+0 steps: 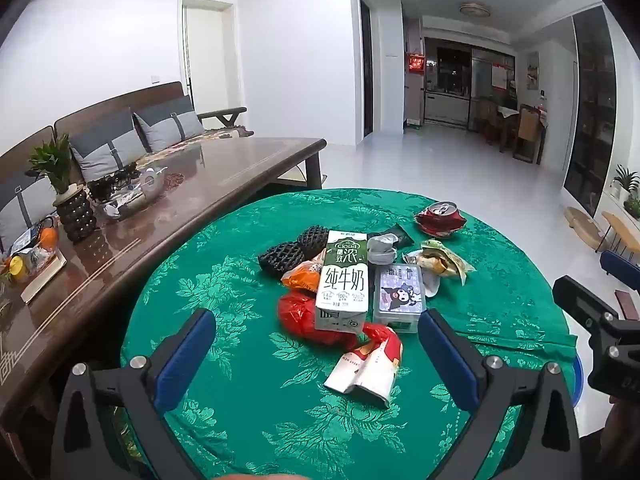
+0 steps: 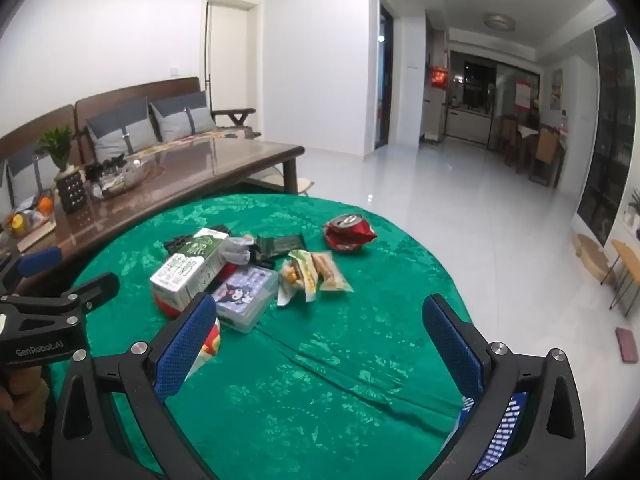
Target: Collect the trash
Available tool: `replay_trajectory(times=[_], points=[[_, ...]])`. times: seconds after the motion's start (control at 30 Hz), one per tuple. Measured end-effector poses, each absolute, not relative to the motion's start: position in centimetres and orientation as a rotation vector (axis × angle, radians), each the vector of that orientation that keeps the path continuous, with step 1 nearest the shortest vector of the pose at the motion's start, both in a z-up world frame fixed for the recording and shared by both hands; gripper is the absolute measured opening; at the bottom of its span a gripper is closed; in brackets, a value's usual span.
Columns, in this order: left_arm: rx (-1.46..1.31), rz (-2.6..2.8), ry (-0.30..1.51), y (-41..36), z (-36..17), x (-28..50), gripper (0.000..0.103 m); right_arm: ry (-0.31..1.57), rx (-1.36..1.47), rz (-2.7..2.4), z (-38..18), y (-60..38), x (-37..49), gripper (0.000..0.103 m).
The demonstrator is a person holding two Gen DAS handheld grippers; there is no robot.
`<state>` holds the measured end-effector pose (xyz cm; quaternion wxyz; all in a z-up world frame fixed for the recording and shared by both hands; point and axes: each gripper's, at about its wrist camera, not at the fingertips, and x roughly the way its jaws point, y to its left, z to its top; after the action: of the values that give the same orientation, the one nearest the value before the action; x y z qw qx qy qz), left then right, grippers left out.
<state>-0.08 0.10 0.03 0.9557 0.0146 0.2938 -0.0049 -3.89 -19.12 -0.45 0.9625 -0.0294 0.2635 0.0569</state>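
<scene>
Trash lies heaped on the round table's green cloth (image 1: 248, 360): a white-and-green milk carton (image 1: 344, 280), a red plastic bag (image 1: 300, 316), a crumpled white-and-red wrapper (image 1: 368, 372), black foam netting (image 1: 292, 252), a clear box with a cartoon lid (image 1: 398, 296), snack wrappers (image 1: 438, 262) and a crushed red can (image 1: 440, 218). My left gripper (image 1: 316, 328) is open just short of the heap, the carton and wrapper lying between its blue fingers' line. My right gripper (image 2: 320, 316) is open over bare cloth, with the box (image 2: 246, 296), carton (image 2: 188, 270), wrappers (image 2: 312, 274) and can (image 2: 348, 232) ahead.
A long brown coffee table (image 1: 192, 200) with a potted plant (image 1: 64, 184) and a fruit tray stands left of the round table, a sofa behind it. A blue perforated basket (image 2: 500, 432) sits low at the table's right edge. White floor stretches beyond.
</scene>
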Motion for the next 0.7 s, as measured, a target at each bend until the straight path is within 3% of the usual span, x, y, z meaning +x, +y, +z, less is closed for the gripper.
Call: replay_trajectory(times=[0.7], points=[[0.032, -0.01, 0.626, 0.17, -0.17, 0.18, 0.103, 0.528, -0.058, 0.112, -0.35, -19.0, -3.92, 0.103]])
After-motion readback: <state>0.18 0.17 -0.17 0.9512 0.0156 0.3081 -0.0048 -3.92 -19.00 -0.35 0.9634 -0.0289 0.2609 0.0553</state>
